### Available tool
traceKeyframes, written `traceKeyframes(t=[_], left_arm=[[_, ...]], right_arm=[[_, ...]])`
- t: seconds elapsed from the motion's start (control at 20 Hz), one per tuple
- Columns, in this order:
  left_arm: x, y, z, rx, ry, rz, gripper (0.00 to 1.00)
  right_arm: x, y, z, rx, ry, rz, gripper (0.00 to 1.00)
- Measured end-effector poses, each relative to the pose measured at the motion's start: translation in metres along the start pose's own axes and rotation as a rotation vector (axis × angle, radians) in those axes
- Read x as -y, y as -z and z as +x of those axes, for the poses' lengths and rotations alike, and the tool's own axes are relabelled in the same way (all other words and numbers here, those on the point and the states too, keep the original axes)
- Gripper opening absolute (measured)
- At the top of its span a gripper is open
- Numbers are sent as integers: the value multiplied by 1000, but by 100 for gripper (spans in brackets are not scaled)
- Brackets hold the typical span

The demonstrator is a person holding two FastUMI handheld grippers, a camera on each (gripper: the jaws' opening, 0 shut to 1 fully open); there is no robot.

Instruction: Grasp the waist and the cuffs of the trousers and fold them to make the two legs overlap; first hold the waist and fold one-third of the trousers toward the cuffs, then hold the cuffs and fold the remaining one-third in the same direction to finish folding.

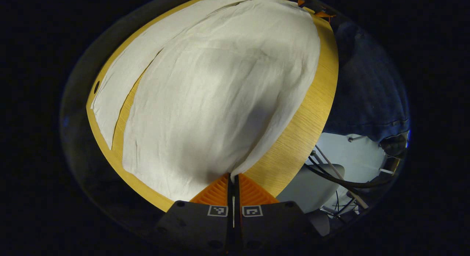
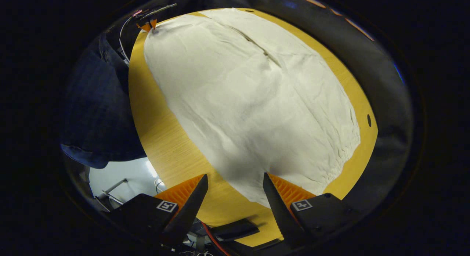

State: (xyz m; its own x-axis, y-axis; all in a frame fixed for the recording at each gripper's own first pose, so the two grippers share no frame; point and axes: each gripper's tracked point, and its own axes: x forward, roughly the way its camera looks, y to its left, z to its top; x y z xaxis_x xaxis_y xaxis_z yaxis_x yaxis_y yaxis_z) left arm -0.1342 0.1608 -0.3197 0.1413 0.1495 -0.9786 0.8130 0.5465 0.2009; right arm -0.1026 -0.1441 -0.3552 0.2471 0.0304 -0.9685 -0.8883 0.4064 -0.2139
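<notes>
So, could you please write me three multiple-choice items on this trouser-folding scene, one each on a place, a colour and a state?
1. Where do the trousers lie?
A. on the wooden table
B. on the floor
C. over a chair

2. What colour are the trousers?
A. dark blue
B. off-white
C. red

3. How does the left hand-held gripper stand?
A. wide open above the cloth
B. shut on a corner of the trousers
C. shut on a cable

Answers: 1 A, the cloth is spread flat on the yellow wood top. 2 B, the fabric looks pale cream in both views. 3 B, in the left gripper view both fingers pinch the cloth's corner, while the right hand-held gripper is open by the waist.
</notes>
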Motion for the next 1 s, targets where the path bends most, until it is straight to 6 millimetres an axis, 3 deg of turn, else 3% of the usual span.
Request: traceKeyframes(t=[0.45, 0.5, 0.55, 0.65, 0.8, 0.85, 0.9, 1.0], left_arm=[[0, -1, 0, -10, 16, -8, 0], [1, -1, 0, -10, 20, -9, 0], [1, -1, 0, -11, 24, -10, 0], [2, -2, 0, -13, 34, -21, 0], [2, -2, 0, -14, 45, -32, 0], [2, -2, 0, -14, 47, -30, 0], [2, -2, 0, -14, 47, -30, 0], [2, -2, 0, -18, 49, -35, 0]], right_arm=[[-1, 7, 13, -100, -84, -61, 94], [1, 6, 14, -112, -78, -54, 85], [3, 6, 15, -124, -74, -45, 85], [8, 5, 16, -155, -62, -28, 75], [16, 3, 17, -185, -37, -8, 46], [21, 3, 19, -183, -16, -2, 44], [24, 2, 19, -183, -4, 10, 24], [24, 2, 19, -179, 0, 24, 14]])
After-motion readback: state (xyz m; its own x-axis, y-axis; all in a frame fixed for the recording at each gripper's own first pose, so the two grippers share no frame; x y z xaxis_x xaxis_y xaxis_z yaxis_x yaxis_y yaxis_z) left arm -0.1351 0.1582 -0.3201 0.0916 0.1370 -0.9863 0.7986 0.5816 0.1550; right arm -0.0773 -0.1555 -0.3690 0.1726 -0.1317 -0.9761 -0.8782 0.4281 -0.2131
